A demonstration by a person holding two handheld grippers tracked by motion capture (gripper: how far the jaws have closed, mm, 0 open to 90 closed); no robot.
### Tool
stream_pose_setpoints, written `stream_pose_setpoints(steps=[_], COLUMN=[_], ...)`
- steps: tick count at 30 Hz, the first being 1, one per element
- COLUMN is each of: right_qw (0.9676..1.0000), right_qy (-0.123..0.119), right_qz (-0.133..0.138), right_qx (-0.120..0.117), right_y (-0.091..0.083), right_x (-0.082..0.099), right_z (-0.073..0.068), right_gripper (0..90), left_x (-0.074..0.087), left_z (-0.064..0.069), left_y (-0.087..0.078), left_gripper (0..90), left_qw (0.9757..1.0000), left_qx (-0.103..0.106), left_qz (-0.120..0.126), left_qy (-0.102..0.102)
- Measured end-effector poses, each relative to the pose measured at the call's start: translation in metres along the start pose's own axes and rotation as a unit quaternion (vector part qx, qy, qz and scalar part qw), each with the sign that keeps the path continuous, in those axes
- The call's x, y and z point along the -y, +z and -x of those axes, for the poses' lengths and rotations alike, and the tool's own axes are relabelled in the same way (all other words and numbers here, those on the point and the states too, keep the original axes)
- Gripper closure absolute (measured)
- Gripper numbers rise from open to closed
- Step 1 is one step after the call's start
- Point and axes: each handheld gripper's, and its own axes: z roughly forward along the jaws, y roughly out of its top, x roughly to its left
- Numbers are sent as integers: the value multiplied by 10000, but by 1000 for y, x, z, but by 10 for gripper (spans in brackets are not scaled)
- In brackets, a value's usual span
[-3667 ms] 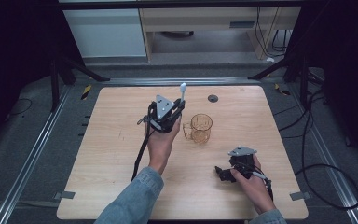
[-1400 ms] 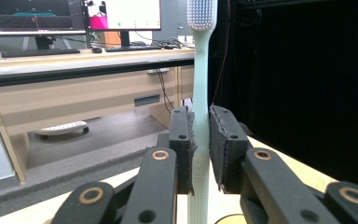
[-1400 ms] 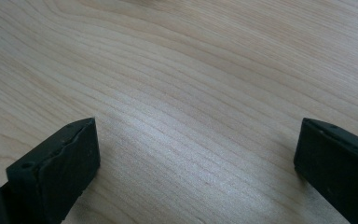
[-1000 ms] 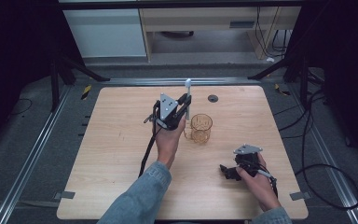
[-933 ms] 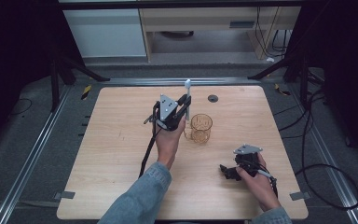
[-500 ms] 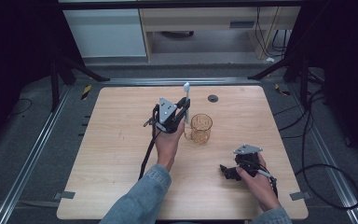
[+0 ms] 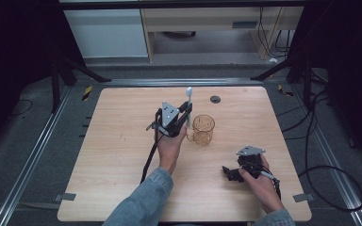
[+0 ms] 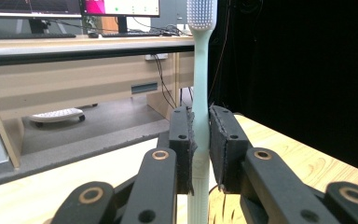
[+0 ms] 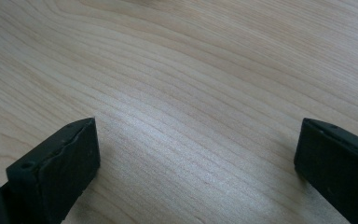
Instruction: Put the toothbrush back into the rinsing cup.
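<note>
On the desk (image 7: 122, 141), just to the right of the left tool (image 7: 181, 115), stands a clear amber cup (image 7: 203, 129), upright and open at the top; it looks like thin plastic, light and easy to tip if knocked on its rim. Held above the desk beside that cup, the left tool is clamped on a pale toothbrush (image 8: 200, 93), which stands upright between its pads, the bristled head well above the jaws and the handle's lower end below them. I judge the toothbrush light, stiff and a little slick, so the hold at mid-handle suits it; a grip nearer either end would let it swing. Near the desk's front edge, well apart from cup and toothbrush, the right tool (image 7: 238, 172) rests low with jaws wide and nothing between them.
</note>
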Motion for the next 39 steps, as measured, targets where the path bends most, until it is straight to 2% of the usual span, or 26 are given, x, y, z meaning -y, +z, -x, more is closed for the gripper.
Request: stream_pose_setpoints(steps=[23, 39], right_qw=[10000, 10000], right_qy=[12, -4], right_qz=[-5, 6], right_qx=[-6, -3], right_y=[0, 0], right_x=[0, 0], right_z=[0, 0], right_gripper=[5, 5], left_x=[22, 32], left_z=[3, 3], left_y=[4, 1], left_gripper=[787, 785], left_qw=[9999, 9997], left_qx=[-54, -70], left_qz=[-129, -227], left_qy=[-57, -57])
